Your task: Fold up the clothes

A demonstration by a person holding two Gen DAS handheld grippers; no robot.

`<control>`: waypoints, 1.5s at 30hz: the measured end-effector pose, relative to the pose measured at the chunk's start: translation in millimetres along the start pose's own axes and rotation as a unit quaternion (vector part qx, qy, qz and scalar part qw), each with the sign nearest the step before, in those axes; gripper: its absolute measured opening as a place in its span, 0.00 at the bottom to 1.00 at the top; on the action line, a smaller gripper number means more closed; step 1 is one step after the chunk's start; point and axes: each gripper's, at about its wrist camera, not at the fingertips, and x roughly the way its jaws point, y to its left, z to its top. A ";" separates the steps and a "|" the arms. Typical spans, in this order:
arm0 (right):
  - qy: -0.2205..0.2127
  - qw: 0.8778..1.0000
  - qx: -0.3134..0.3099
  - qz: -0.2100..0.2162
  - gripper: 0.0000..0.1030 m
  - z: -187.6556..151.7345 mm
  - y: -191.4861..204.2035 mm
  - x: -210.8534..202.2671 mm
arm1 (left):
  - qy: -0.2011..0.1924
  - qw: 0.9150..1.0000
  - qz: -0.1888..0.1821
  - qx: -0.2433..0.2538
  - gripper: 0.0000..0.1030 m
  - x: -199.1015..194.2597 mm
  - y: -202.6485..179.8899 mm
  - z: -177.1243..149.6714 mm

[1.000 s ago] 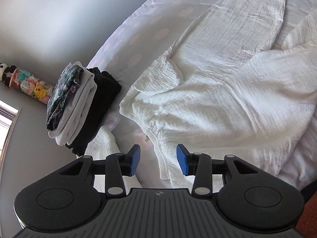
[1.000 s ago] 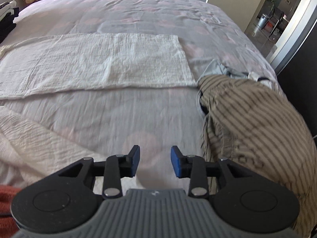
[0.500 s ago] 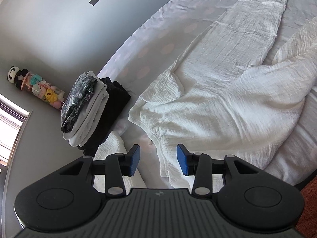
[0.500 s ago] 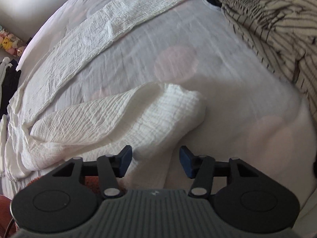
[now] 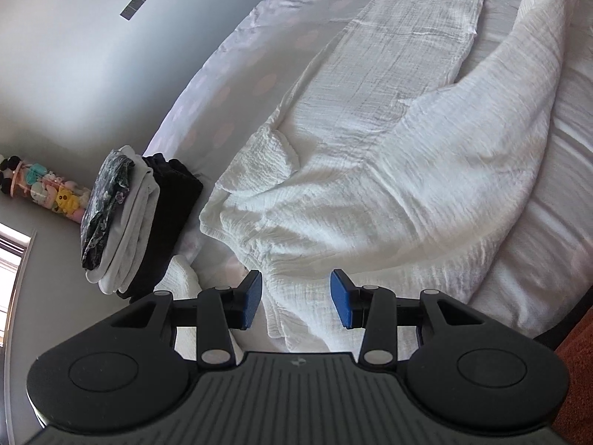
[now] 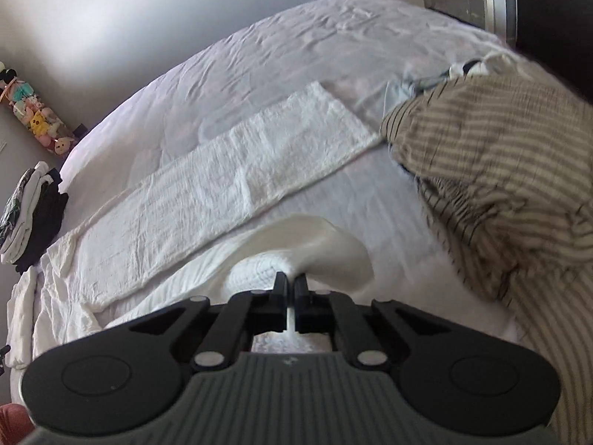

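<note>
- White crinkled trousers (image 5: 370, 170) lay spread across the bed (image 6: 259, 55), one leg stretched flat toward the far side and the other bunched in a raised ridge nearer the bed's edge
- Right gripper (image 6: 290, 289): jaws nearly together, pinching a fold of the white fabric, which ballooned up just beyond the fingertips; half a second earlier these jaws had stood wide apart above the same leg end, so the grasp was newly made
- Left gripper (image 5: 295, 302): jaws wide apart with nothing between them, hovering just above the gathered waistband end of the trousers; its posture matched the two earlier views, with only a slight shift of framing
- The lifted cloth was blurred in the right wrist view, which suggested motion under way; the direction of travel could not be read from one moment
- Judgement: with one leg end gripped, the near leg could be carried over onto the flat leg, the likely lengthwise fold; the open left gripper appeared placed to pin or take the waistband
- Stack of folded clothes (image 5: 126, 218) stood at the far-left edge of the bed, well apart from the trousers
- Striped garment (image 6: 500, 170) lay crumpled at the right, just touching the hem of the flat leg
</note>
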 end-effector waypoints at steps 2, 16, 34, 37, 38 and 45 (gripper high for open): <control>-0.016 0.999 -0.007 -0.027 0.04 16.4 -4.7 -3.9 | 0.001 1.000 -0.007 0.011 0.46 6.7 -4.0 0.9; 0.043 0.985 -0.032 -0.165 0.11 20.5 -37.8 87.2 | 0.038 0.991 -0.073 0.101 0.50 45.2 -17.5 -15.6; 0.217 0.893 -0.357 -0.169 0.28 3.2 21.7 75.0 | 0.081 0.938 -0.108 0.319 0.52 76.2 -45.4 -72.7; 0.225 0.874 -0.395 -0.171 0.34 -2.0 28.6 75.1 | 0.073 0.937 -0.112 0.323 0.55 78.3 -47.6 -72.8; 0.225 0.871 -0.404 -0.168 0.35 -6.6 30.9 77.5 | 0.072 0.936 -0.115 0.324 0.56 79.5 -48.0 -73.1; 0.215 0.832 -0.495 -0.125 0.36 -65.5 51.7 108.1 | 0.080 0.934 -0.126 0.325 0.59 91.4 -49.7 -75.5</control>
